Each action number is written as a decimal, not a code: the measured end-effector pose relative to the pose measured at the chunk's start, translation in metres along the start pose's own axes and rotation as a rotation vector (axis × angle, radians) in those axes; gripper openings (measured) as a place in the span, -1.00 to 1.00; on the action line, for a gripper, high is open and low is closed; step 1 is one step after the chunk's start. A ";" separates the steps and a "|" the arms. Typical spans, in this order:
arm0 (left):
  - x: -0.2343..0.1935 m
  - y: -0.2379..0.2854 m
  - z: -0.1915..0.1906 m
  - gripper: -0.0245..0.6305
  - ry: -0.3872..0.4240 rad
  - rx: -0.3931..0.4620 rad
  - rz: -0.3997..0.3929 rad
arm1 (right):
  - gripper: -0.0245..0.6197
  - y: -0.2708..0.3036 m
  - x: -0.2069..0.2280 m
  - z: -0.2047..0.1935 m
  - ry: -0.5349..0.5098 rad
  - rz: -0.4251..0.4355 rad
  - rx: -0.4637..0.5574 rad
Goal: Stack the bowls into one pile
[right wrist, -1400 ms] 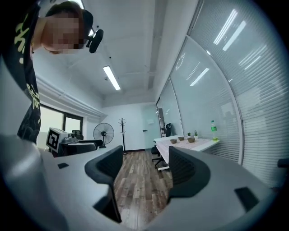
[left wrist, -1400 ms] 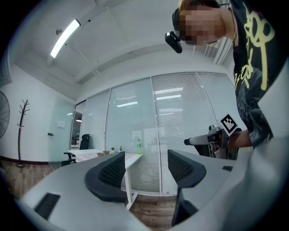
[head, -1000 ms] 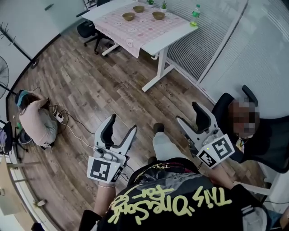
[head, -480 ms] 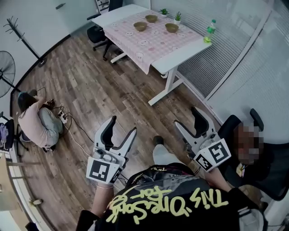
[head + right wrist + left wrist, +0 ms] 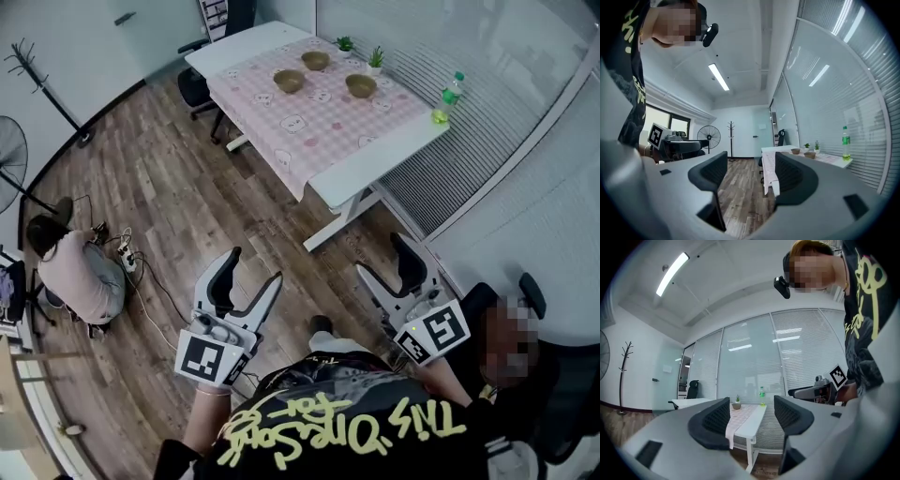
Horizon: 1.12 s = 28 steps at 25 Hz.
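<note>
left gripper (image 5: 253,267): fingers apart, nothing between them; held level and aimed at the table, likely so it is ready to take a bowl.
right gripper (image 5: 380,255): fingers apart, empty; carried level beside the left one, pointing the same way.
bowls (image 5: 289,81): three, brown, counting a second bowl (image 5: 315,60) and a third bowl (image 5: 361,85); all well ahead of both pairs of fingers, apart from one another, none stacked yet.
table (image 5: 375,159): one, white, under a pink tablecloth (image 5: 319,117), well beyond the fingertips.
bottle (image 5: 450,94): one, green, ahead and right of the right fingers, at the table's edge.
plants (image 5: 345,43): two small pots, just past the bowls.
person on the floor (image 5: 80,272): one, crouched well to the left of the left fingers.
stage: by my reading, an approach; no bowl is touched.
</note>
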<state>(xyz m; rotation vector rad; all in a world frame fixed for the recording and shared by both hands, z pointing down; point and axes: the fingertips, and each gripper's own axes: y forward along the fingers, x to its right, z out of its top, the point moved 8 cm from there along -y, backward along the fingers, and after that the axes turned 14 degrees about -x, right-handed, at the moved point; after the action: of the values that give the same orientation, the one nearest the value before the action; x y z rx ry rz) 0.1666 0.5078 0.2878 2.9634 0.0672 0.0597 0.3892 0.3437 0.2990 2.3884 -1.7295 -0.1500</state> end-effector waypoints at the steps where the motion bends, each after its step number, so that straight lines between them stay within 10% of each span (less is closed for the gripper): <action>1: -0.005 0.013 0.002 -0.03 -0.001 0.003 0.004 | 0.01 0.009 0.011 0.002 -0.005 0.003 -0.001; 28: -0.062 0.099 0.017 -0.02 -0.016 -0.011 0.039 | 0.01 0.104 0.082 0.024 -0.015 0.072 0.000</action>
<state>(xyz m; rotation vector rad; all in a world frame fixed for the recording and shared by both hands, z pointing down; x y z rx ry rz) 0.1092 0.4041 0.2860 2.9543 0.0065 0.0413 0.3134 0.2325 0.2997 2.3272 -1.8193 -0.1585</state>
